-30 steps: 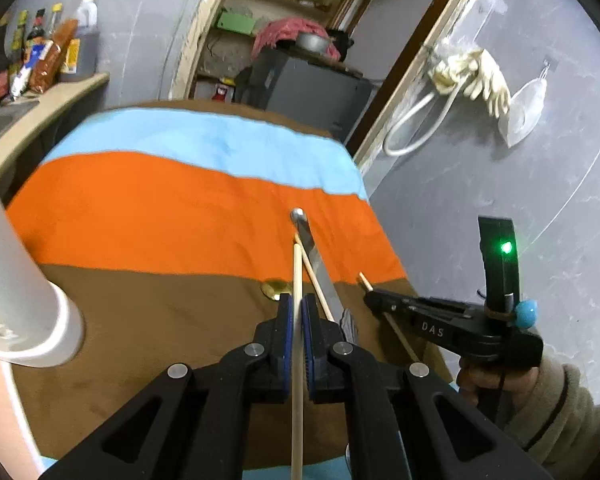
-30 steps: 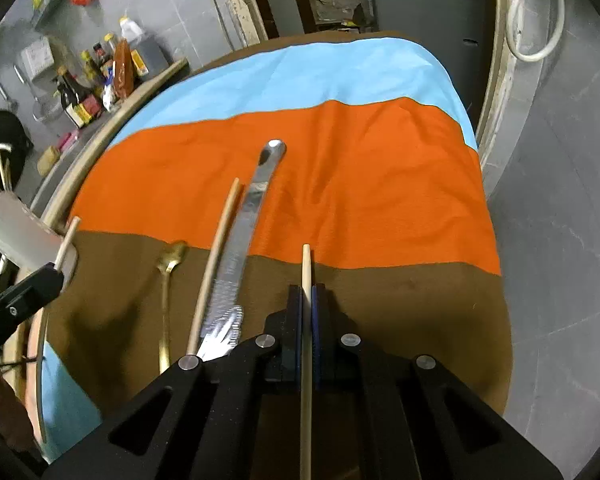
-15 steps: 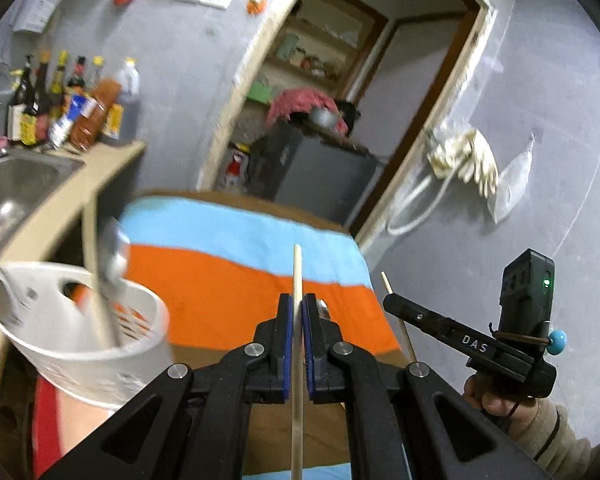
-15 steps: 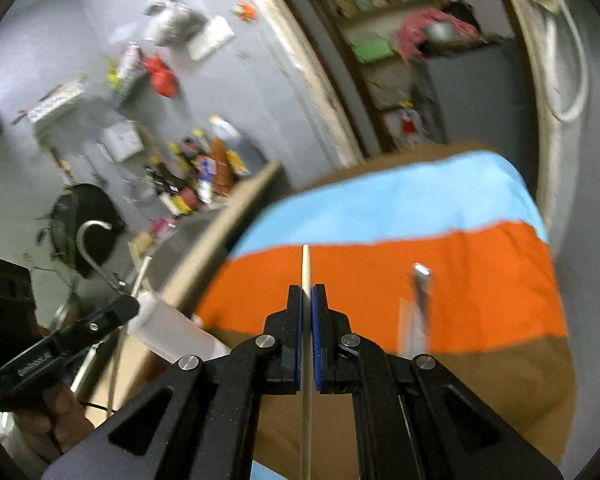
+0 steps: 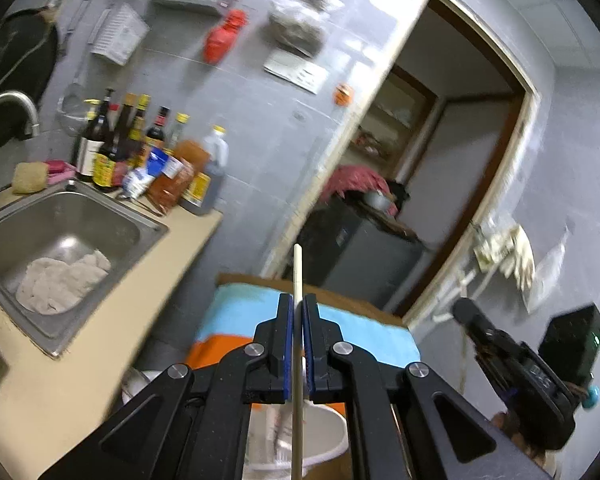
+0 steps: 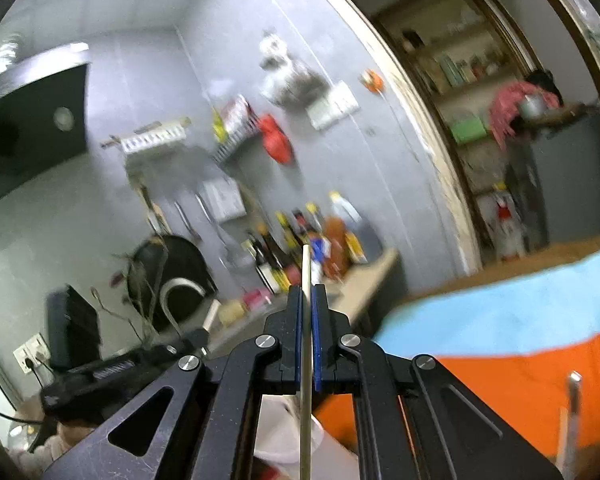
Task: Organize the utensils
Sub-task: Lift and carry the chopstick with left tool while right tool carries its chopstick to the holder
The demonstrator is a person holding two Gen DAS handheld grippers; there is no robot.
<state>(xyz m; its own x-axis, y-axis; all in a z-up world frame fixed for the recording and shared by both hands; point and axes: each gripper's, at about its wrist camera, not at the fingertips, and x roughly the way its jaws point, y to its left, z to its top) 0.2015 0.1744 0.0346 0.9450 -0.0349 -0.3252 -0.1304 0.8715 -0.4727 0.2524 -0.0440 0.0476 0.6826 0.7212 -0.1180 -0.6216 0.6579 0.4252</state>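
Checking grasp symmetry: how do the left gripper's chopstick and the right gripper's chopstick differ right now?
The left chopstick sticks out far past the left gripper; the right chopstick sticks out less past the right gripper. The left one looks warm tan, the right one paler, blurred. Both are clamped between shut blue pads above the white holder.

No legible text found. Bottle labels (image 5: 112, 164) by sink blurred, unreadable. Marking on right gripper (image 5: 466, 314) body smeared, not decipherable. Wall-hung packets (image 6: 236, 116) and card too blurred for reading.
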